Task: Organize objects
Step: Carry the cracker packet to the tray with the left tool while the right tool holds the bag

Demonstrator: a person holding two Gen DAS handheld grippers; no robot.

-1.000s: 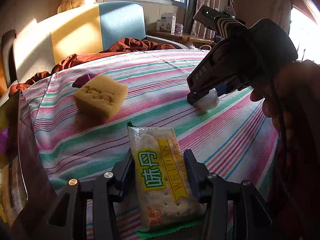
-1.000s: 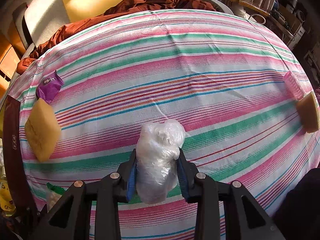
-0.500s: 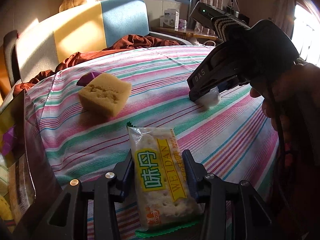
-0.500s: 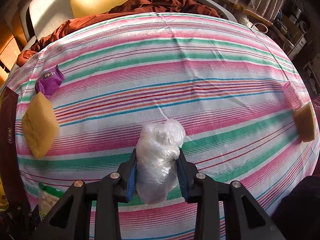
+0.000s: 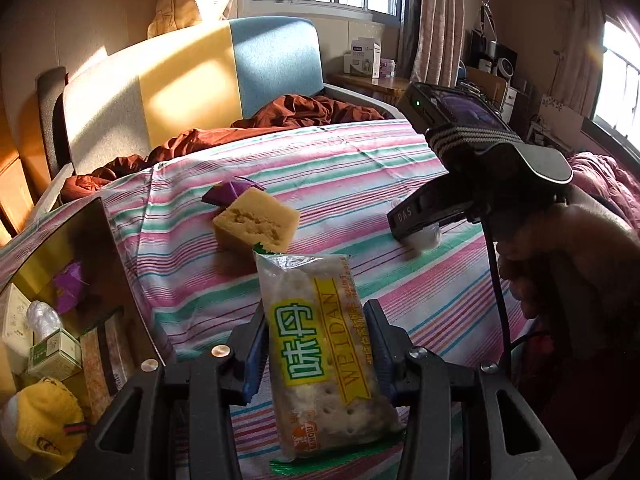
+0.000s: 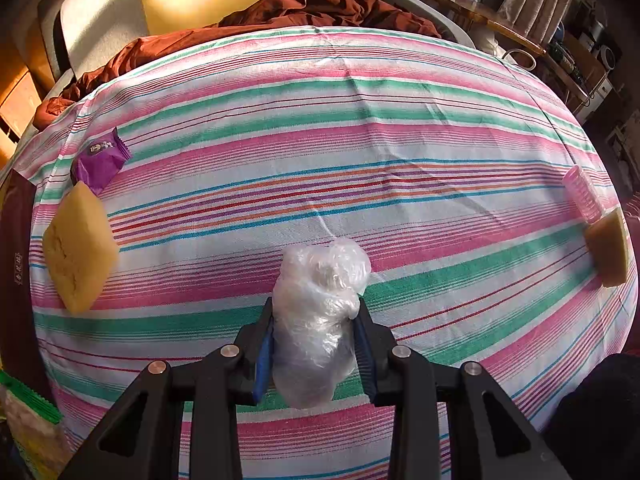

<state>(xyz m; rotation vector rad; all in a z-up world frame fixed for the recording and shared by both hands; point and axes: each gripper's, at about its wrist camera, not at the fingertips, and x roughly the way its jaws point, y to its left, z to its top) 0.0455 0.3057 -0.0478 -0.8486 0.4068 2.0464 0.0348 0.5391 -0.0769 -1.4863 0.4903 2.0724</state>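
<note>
Striped bedspread (image 6: 400, 152) with sponges (image 6: 78, 246), wrapper (image 6: 102, 158)

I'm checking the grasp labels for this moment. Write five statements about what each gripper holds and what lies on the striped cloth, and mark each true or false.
1. The left gripper is shut on the cracker packet. True.
2. The right gripper is empty. False: it is shut on a crumpled clear plastic bag.
3. A purple snack wrapper lies beside a yellow sponge. True.
4. The striped cloth is plain white. False: it has pink, green and white stripes.
5. A pink comb lies near a second sponge. True.
</note>
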